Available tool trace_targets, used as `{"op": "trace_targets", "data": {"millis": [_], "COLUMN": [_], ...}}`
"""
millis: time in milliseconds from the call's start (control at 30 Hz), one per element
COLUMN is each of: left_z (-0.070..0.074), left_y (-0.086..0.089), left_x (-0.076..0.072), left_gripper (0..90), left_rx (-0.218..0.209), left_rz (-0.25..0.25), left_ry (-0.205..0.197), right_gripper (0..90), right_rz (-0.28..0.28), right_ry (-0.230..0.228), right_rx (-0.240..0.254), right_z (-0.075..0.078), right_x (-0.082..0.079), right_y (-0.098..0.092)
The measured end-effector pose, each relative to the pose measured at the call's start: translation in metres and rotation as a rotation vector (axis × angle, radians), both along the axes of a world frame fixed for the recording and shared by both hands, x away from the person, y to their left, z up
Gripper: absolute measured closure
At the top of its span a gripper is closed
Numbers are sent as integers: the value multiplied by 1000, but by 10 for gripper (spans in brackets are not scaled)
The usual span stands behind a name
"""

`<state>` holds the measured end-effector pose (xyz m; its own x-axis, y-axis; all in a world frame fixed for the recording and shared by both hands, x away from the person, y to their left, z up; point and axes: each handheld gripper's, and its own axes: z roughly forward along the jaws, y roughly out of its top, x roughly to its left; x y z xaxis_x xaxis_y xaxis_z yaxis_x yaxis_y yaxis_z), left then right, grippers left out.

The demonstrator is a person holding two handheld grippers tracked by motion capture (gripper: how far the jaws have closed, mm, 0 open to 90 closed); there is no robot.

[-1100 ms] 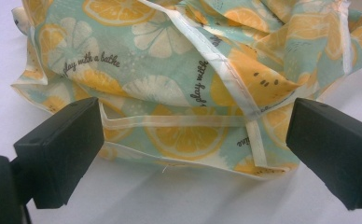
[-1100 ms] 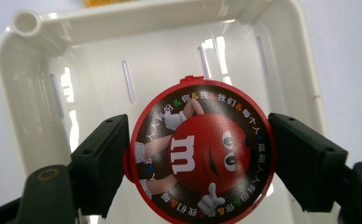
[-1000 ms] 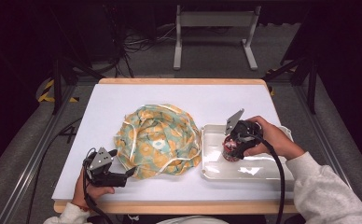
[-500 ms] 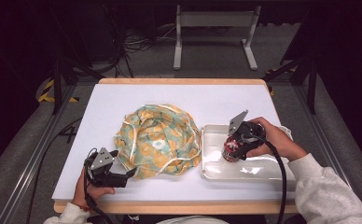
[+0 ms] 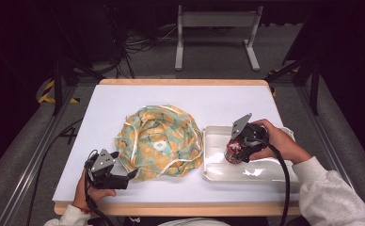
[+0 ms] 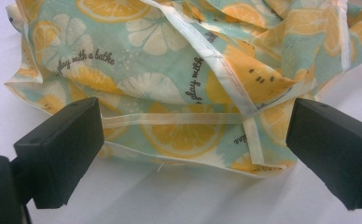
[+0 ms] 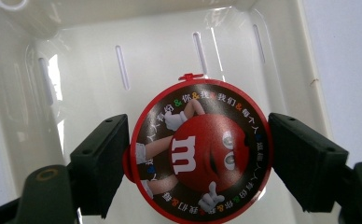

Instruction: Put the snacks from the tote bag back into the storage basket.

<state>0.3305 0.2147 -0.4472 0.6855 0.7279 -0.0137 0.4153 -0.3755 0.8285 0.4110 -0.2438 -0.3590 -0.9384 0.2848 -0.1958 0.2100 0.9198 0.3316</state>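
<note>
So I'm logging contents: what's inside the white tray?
Inside the white tray stands a red candy tub, between the right gripper jaws. The tray floor beneath the tub is hidden.

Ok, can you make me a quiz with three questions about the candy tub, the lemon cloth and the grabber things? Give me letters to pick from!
1. Where is the red candy tub?
A. over the white tray
B. under the cloth
C. on the floor

2. What fruit is printed on the cloth?
A. cherries
B. orange and lemon slices
C. bananas

3. How are the left gripper's jaws?
A. shut on the tub
B. open, at the cloth's edge
C. shut with nothing between them

Answers:
1 A: the right gripper view shows the tub between the jaws, with the white tray below it.
2 B: yellow citrus slices cover the cloth.
3 B: the left gripper view shows both jaws wide apart, with the cloth's hem between them.
</note>
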Motion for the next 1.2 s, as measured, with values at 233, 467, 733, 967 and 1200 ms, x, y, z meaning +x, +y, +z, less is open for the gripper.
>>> {"op": "trace_targets", "data": {"millis": [233,467,733,967,1200], "left_z": [0,0,0,0,0], "left_y": [0,0,0,0,0], "left_x": [0,0,0,0,1], "left_gripper": [49,49,49,49,49], "left_rx": [3,-1,-2,-1,3], "left_rz": [-7,-6,-4,-2,0], "left_ry": [-1,4,4,2,1], "right_gripper": [235,235,235,232,230], "right_rz": [-2,-10,-19,-7,-15], "right_ry": [-19,-24,-31,-46,-69], "right_rx": [-8,-6,6,-4,0], "right_z": [0,1,1,3,8], "right_x": [-2,-3,-4,-6,-9], "right_y": [1,0,0,0,-1]}}
